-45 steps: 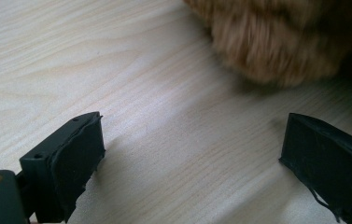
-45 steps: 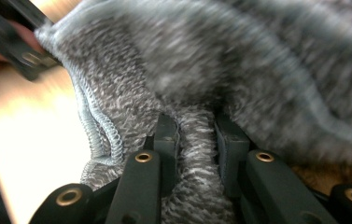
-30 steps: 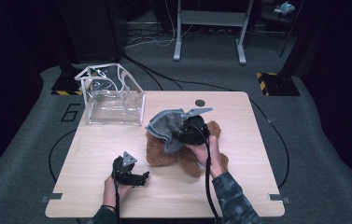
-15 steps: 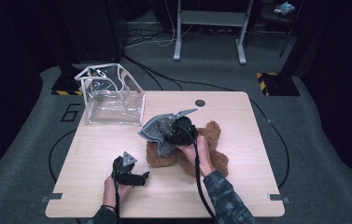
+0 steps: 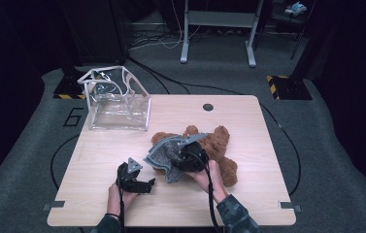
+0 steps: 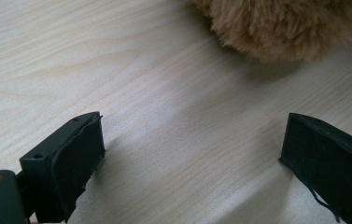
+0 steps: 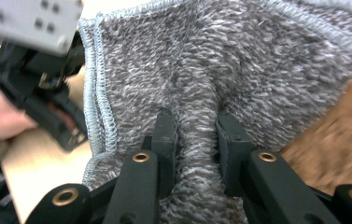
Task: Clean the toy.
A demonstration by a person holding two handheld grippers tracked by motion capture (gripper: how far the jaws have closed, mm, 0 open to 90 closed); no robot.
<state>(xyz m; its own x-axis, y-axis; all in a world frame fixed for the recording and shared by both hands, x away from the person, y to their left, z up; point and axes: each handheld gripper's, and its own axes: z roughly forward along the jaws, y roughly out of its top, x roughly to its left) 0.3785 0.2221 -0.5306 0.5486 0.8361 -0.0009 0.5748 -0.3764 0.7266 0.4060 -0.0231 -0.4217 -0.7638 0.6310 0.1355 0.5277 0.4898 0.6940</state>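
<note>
A brown teddy bear lies on the wooden table. A grey knitted cloth hangs over the bear's left side. My right gripper is shut on a bunched fold of this cloth, with the fold pinched between both pads. Brown fur of the bear lies just behind the cloth. My left gripper rests low over the table in front of the cloth, jaws wide open. Bare wood lies between its pads, and the bear's fur is ahead.
A clear plastic bag with white trim stands upright at the table's back left. A small dark round spot sits near the back edge. Bare wood spreads across the front right and the left side of the table.
My right gripper has carried the grey cloth down and to the left, closer to the left gripper and lower over the bear. The left gripper has stayed put.
</note>
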